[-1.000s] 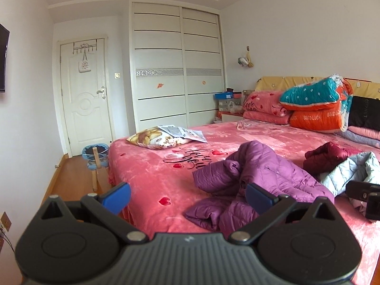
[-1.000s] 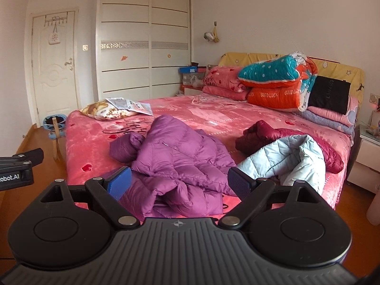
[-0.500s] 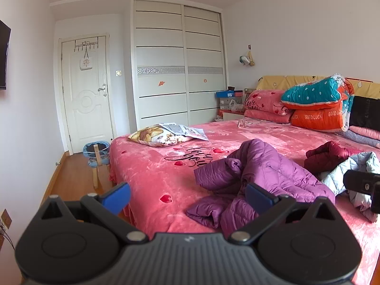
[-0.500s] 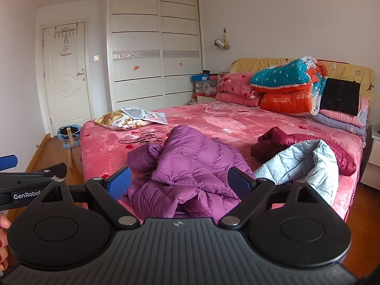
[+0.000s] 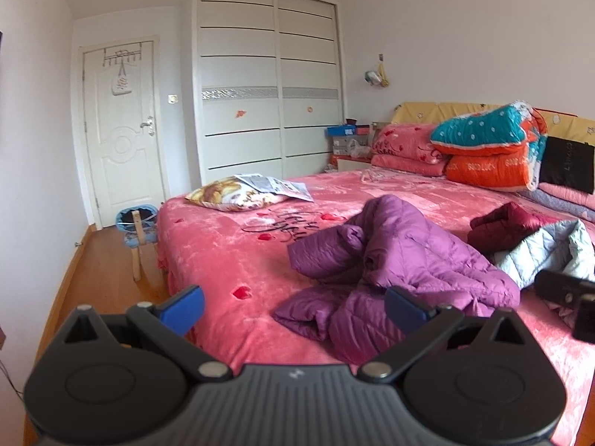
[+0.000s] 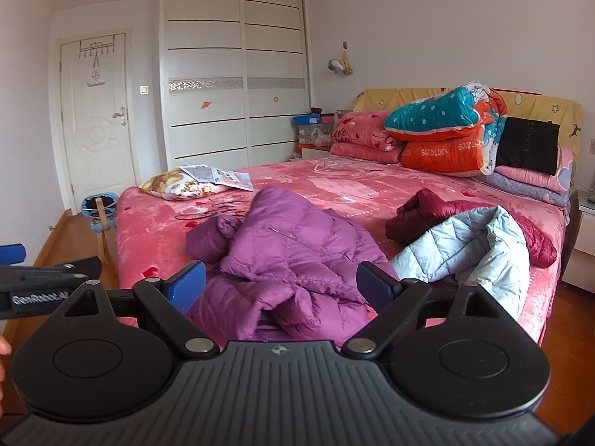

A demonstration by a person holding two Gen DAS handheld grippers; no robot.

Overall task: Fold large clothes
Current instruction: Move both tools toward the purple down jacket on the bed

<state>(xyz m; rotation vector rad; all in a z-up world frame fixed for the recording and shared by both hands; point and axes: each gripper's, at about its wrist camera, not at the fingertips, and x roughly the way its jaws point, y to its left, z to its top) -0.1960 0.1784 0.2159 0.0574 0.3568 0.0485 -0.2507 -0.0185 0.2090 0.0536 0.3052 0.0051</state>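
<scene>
Purple quilted down, crumpled in a heap, marks the jacket (image 6: 293,256) lying on the near half of the bed (image 6: 357,189), which is spread with a pink cover printed with red hearts. One sleeve of the purple jacket bulges out toward the door side of the heap, and its lower folds reach the bed's near edge. Beside the purple jacket, on the side toward the headboard, a pale grey quilted jacket (image 6: 472,249) is draped over a dark red one (image 6: 427,208); the grey one hangs partly over the bed's edge.

Both pairs of tongs hover short of the purple jacket and touch nothing. The left tongs (image 5: 293,306) stand wide open, blue pads apart, with the purple jacket's lower folds seen between and beyond them. The right tongs (image 6: 280,284) are likewise spread wide and empty, framing the middle of the purple jacket. In the right wrist view the left tool shows at the frame's left edge, with a bit of a hand (image 6: 3,353) below it.

Beyond the purple jacket, toward the wardrobe (image 5: 267,85), a patterned cushion (image 5: 227,193) lies on the bed with printed papers (image 5: 279,186) on top. Folded quilts in teal and orange (image 5: 491,152) are stacked at the headboard. A white door (image 5: 119,126) stands closed beside the wardrobe.
</scene>
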